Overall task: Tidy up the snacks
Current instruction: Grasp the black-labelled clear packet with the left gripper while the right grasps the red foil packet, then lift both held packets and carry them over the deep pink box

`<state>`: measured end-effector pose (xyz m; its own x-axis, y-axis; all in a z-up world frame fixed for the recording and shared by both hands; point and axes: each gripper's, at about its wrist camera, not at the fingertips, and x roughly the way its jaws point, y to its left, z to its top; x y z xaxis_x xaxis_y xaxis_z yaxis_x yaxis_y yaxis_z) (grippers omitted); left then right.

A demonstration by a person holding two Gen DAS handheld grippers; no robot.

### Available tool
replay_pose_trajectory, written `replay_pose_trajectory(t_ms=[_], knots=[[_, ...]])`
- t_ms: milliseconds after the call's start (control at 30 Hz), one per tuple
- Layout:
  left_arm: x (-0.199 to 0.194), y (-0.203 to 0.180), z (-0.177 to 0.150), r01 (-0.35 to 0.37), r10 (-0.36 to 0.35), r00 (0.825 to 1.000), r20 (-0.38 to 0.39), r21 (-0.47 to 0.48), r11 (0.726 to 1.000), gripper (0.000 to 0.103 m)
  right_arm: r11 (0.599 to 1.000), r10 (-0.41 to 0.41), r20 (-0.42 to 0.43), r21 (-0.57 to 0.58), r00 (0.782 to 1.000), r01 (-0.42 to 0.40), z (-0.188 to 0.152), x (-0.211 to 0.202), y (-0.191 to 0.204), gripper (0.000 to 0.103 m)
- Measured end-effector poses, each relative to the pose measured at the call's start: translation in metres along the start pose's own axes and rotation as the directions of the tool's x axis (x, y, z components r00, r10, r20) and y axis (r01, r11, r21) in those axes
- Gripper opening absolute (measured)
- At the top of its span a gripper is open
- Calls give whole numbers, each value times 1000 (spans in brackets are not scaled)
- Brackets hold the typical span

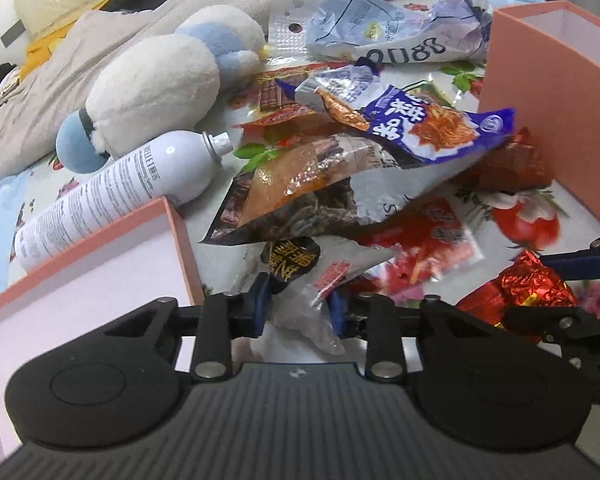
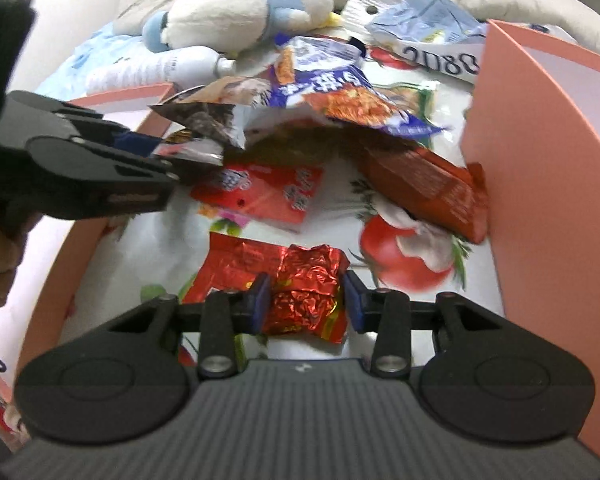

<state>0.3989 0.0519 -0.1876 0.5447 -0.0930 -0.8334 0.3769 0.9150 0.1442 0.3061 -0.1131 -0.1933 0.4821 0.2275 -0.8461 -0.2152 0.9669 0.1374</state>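
My left gripper (image 1: 300, 306) is shut on a clear and dark snack bag (image 1: 300, 208) and holds it lifted, beside the pink box lid (image 1: 100, 264); a purple snack bag (image 1: 428, 124) rests on top. It shows in the right wrist view (image 2: 172, 160) with the bag (image 2: 208, 116). My right gripper (image 2: 306, 300) is closed around a crumpled red foil packet (image 2: 300, 284) on the flowered sheet; this packet also shows in the left wrist view (image 1: 528, 284). A red flat packet (image 2: 260, 196) and a brown-red packet (image 2: 428, 192) lie beyond.
A deep pink box (image 2: 540, 160) stands at the right, also in the left wrist view (image 1: 548, 100). A white spray can (image 1: 120, 188), a white and blue plush toy (image 1: 160, 80), a pale blue bag (image 1: 380, 28) and bedding lie behind.
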Motion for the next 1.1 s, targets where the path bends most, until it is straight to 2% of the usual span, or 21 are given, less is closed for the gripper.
replay_pose_trajectory(t_ms=[200,400,633,767,1033,1100], knots=[[-21,-9,-13,-3,4,1000,15,-87,996,28,999,7,28,-32,1000,-6,-11,-16,-4,41],[-48,-18,-29,7,4,999,54,-191,981,28,999,-29,38,-29,999,30,-21,-30,-14,41],[-89,-27,-53,44,-2,993,115,-361,931,28,1000,-22,119,-9,993,24,-40,-70,-19,40],[-120,-41,-72,41,25,987,159,-401,915,28,999,-7,181,-35,983,13,-55,-96,-18,40],[-202,-61,-115,57,39,985,167,-532,845,28,1000,17,208,-11,978,-15,-78,-158,-7,40],[-221,-67,-124,60,40,985,169,-546,836,28,1000,21,222,-14,975,-19,-81,-175,-5,40]])
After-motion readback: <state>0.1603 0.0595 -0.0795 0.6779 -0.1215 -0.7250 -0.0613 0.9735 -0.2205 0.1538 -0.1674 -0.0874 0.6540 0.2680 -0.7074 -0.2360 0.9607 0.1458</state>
